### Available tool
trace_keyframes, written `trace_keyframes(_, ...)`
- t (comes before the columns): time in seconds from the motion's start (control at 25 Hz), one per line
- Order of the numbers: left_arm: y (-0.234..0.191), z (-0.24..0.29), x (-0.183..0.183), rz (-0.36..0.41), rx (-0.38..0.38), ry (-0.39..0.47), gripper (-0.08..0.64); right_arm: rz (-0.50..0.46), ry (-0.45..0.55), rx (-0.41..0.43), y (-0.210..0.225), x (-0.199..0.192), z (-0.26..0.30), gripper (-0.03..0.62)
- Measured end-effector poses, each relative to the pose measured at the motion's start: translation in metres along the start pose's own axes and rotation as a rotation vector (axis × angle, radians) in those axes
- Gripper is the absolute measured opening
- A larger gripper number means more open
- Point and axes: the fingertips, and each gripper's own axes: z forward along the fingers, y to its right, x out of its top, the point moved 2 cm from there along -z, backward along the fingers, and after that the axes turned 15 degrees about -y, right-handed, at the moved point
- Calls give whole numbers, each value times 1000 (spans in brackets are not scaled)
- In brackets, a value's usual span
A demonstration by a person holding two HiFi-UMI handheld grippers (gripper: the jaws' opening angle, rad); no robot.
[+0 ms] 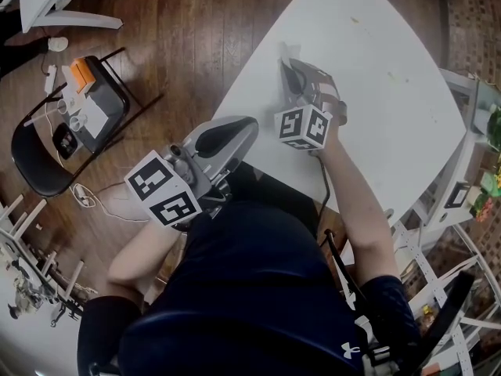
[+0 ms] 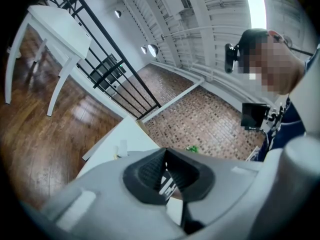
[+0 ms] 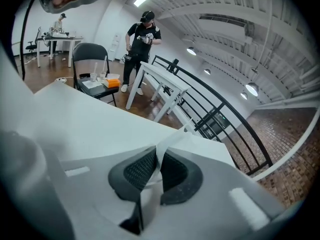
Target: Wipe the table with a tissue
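Currently, right gripper [image 3: 157, 159]: jaws nearly closed, pinching a white tissue [image 3: 169, 139] between the black pads, with a corner sticking out past the tips. It tilts down over the near-left part of the white table [image 1: 376, 92]. Tissue-to-tabletop contact: cannot tell. Left gripper [image 2: 165, 156]: jaws together, nothing between them, off the table's near-left edge, above the wood floor [image 1: 180, 45].

White table [image 1: 391, 124] (few small specks [image 1: 356, 20])
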Motion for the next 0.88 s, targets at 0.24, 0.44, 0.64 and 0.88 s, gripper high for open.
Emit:
trace_keyframes(0.24,6,5,2,15,-11,-12,3,73,-61,-42,21,-30,0,21)
trace_keyframes(0.44,9,4,-2,20,-10,-19,3,122,-104,-103,40,-32,11,23)
trace_keyframes(0.64,9,-4,-5,21,-5,-20,3,81,-90,-95,30,-4,19,21)
trace_keyframes(0.88,13,-10,-4,39,-37,-32,3,109,-44,-18,9,4,-7,23)
